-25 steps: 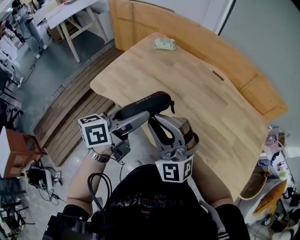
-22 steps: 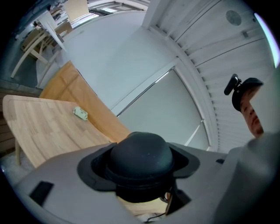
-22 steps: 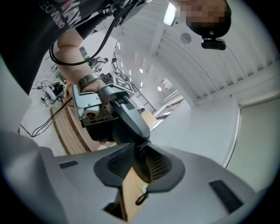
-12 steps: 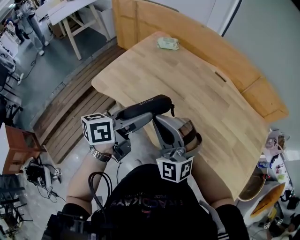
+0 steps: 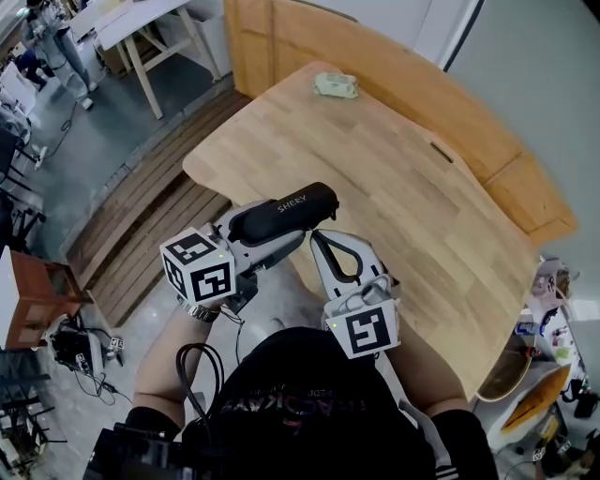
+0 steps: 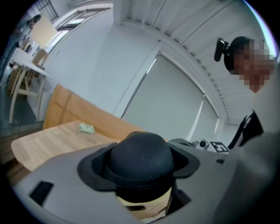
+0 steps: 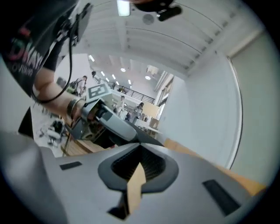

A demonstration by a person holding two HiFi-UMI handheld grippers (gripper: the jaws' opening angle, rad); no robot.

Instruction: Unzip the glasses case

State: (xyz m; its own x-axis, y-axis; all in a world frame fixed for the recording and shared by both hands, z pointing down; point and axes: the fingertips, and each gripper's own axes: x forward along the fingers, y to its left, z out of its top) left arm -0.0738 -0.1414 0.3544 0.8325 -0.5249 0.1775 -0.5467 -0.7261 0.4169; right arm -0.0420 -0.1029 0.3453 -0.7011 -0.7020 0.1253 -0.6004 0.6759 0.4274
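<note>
The black glasses case [image 5: 281, 211] is held level above the near edge of the wooden table [image 5: 412, 187], its white print facing up. My left gripper [image 5: 267, 231] is shut around the case's left half. In the left gripper view the case's rounded end [image 6: 140, 158] fills the space between the jaws. My right gripper [image 5: 317, 234] points up at the underside of the case's right end, jaws shut. In the right gripper view its tips [image 7: 140, 146] meet against the dark case. The zipper pull that hung at this end is hidden there and seems pinched.
A small green-and-white packet [image 5: 335, 86] lies at the table's far side. Wooden floor slats [image 5: 141, 225] run below the table's left edge. A white table [image 5: 141, 28] stands at the far left, and clutter sits on the floor at the right [image 5: 553, 319].
Both grippers have rolled, turning the case so its print faces up. The right jaws have closed at the case's right end, and the dangling pull there is no longer in sight.
</note>
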